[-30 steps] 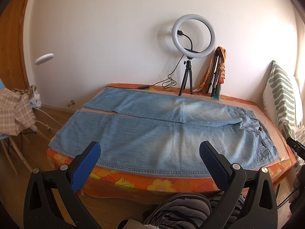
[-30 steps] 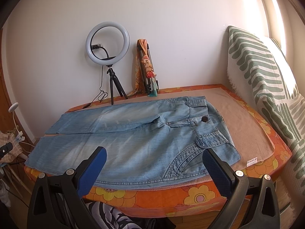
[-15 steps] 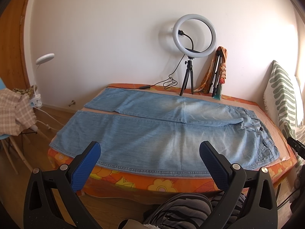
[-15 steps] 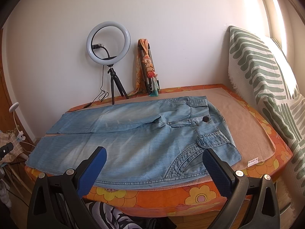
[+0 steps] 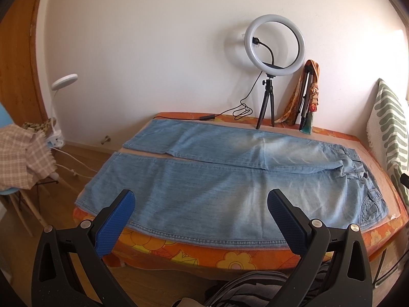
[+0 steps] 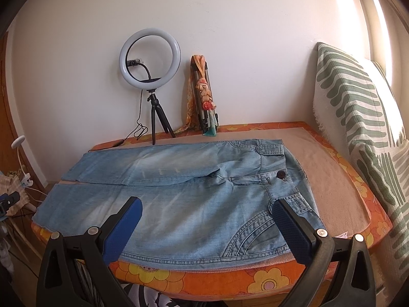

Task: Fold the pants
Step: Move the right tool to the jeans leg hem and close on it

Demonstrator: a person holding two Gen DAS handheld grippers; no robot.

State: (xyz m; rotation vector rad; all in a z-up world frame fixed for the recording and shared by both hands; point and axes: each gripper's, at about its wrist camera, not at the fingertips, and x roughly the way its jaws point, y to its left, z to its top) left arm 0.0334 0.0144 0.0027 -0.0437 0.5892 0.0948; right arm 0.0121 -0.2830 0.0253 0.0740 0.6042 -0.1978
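Note:
Light blue denim pants lie flat and unfolded on the orange flowered table, legs to the left, waist to the right. In the right wrist view the pants show their waistband, dark button and stitched pocket at the right. My left gripper is open and empty, held above the near edge by the near leg. My right gripper is open and empty, held above the near edge by the hip and pocket. Neither touches the cloth.
A ring light on a tripod and a folded tripod wrapped in a scarf stand at the back by the wall. A green striped cushion leans at the right. A chair with checked cloth stands left.
Both grippers have drifted slightly nearer the table, so the pants sit a little larger in view. Both stay open. The pants have not moved.

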